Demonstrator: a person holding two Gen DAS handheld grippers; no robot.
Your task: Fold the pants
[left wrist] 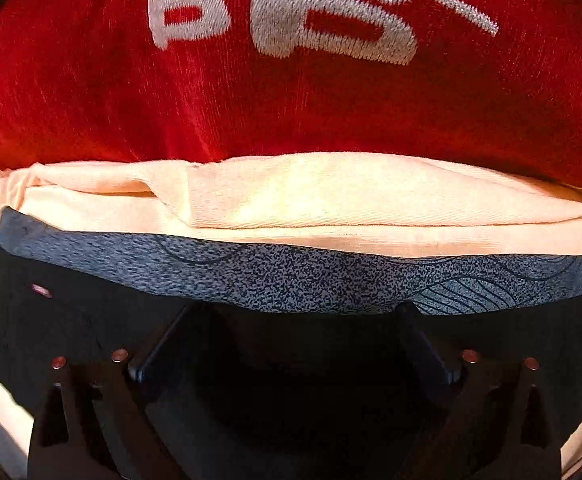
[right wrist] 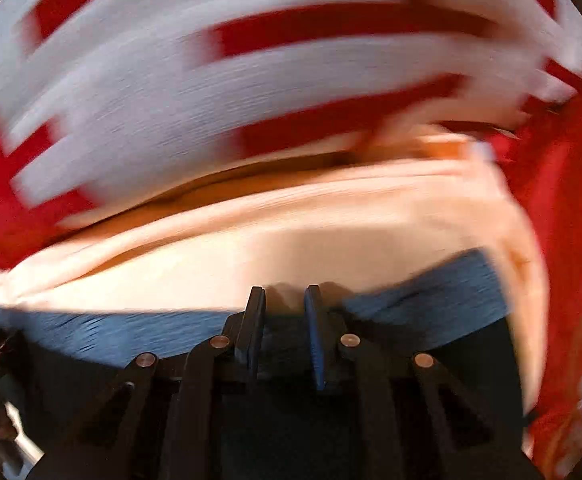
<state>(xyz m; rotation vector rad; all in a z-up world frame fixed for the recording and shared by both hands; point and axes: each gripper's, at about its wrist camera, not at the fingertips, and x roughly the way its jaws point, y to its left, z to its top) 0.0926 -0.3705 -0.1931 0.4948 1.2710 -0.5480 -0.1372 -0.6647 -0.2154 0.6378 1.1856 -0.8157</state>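
A: Look down your left gripper [left wrist: 295, 344]. Its jaws stand spread wide, one finger far to each side, with nothing pressed between them.

B: And the pants?

A: The pants [left wrist: 311, 200] lie right below you, cream cloth folded over itself in layers, with a speckled grey-blue waistband [left wrist: 291, 276] running across just ahead of your fingers. All of it rests on a red cloth [left wrist: 251, 112] stitched with large white characters.

B: What about my right side?

A: Your right gripper [right wrist: 285, 300] has its two fingers drawn close together, a narrow gap left between them. The picture is badly smeared, so you cannot tell whether any cloth is pinched there. The blue band [right wrist: 423, 300] and the cream fabric sit directly at the fingertips.
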